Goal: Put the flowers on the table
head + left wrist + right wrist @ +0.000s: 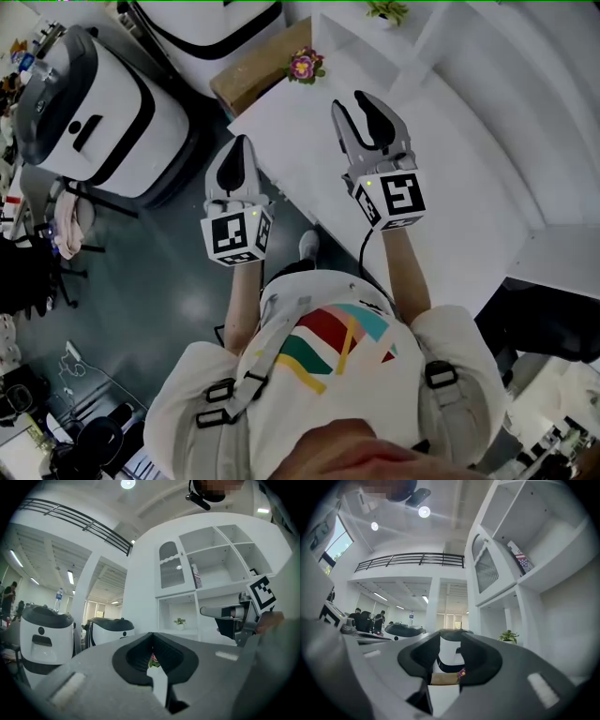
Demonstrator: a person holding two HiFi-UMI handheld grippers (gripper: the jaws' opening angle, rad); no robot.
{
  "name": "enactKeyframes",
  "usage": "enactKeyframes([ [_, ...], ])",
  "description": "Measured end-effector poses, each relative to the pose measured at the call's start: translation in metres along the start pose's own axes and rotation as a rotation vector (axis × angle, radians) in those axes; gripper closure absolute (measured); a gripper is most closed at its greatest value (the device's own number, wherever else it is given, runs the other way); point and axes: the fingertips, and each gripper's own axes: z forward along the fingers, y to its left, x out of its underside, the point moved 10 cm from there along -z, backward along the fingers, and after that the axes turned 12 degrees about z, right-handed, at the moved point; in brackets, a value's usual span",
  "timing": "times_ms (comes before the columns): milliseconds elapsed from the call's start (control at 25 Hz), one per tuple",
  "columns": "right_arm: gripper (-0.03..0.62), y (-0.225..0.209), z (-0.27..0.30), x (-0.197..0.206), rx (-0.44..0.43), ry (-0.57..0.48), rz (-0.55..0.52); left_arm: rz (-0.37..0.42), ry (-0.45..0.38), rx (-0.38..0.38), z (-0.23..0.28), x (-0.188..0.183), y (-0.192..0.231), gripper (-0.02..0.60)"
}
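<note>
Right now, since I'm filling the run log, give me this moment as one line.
left gripper: shut, empty | right gripper: open, empty | flowers: by cardboard box, ungripped

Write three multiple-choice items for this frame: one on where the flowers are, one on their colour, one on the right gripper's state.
1. Where are the flowers?
A. In the right gripper
B. By the cardboard box at the table's far end
C. On the floor

2. What colour are they?
A. White
B. Blue
C. Pink-purple

3. How is the right gripper?
A. Jaws apart, empty
B. Shut on the flowers
C. Shut on the box

Answers:
1. B: they sit next to the box, well away from the jaws.
2. C: the head view shows pink-purple petals.
3. A: the gap between its jaws is clear, with nothing in it.
</note>
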Motion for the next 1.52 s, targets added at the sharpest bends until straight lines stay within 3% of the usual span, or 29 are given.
enactKeyframes([
  [240,0.592,0.004,-0.043,-0.009,0.038,-0.072,-0.008,-0.009,-0.076,0.014,-0.006,-0.022,-0.019,0.577],
  [560,0.594,0.002,-0.080,-0.002,0.107,-0.054,-0.025,0.036,-0.133,0.055,-0.006,-0.042,-0.038,0.577],
  [1520,0.594,0.001,-0.075,0.008,0.111,-0.009,-0.044,0.025,-0.129,0.064,0.007,-0.035,-0.030,0.577],
])
